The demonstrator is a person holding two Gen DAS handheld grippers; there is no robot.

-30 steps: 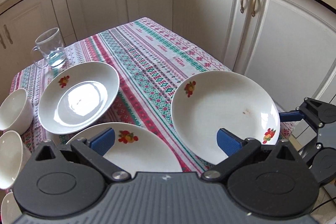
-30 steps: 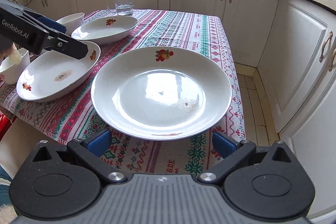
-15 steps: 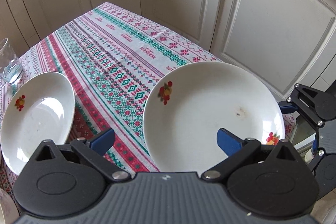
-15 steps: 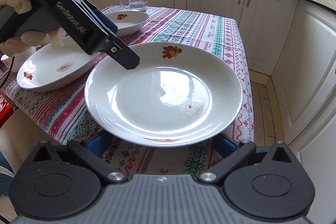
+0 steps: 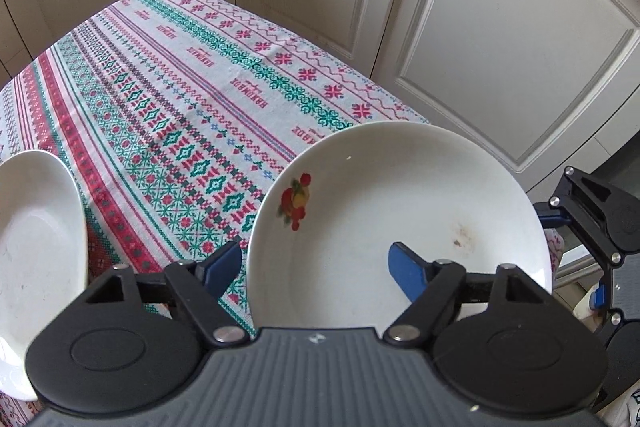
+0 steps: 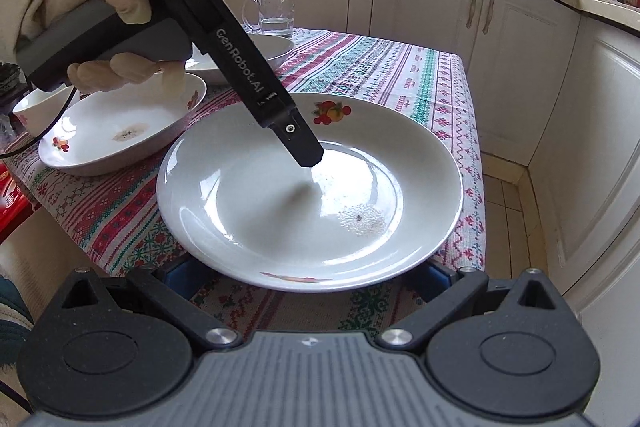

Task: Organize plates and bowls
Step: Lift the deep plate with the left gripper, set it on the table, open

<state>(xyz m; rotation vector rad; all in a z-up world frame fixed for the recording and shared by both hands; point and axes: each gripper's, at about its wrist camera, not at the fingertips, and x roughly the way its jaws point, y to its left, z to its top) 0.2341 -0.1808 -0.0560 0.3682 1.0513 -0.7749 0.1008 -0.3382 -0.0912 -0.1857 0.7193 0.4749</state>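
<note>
A large white plate [image 6: 280, 211] with a fruit print lies on the patterned tablecloth near the table corner, seen also as the plate [image 5: 380, 219] in the left wrist view. My left gripper [image 5: 316, 269] straddles its left rim, one finger [image 5: 222, 265] outside and the other over the plate's inside. Its jaws are closing, and the pads are not pressing on the rim. A gloved hand holds it. My right gripper [image 6: 308, 279] stands open at the plate's near edge, with both blue pads partly hidden under the rim.
A second fruit-print plate [image 6: 120, 135] lies left of the large one, with a third plate [image 6: 276, 47], a white bowl [image 6: 36, 107] and a glass mug [image 6: 276, 11] behind. The table edge [image 6: 476, 163] drops to a tiled floor by white cabinets [image 6: 520, 59].
My left gripper has swung right and down from over the left plates to the large plate, and its jaws have narrowed. The right gripper has hardly moved.
</note>
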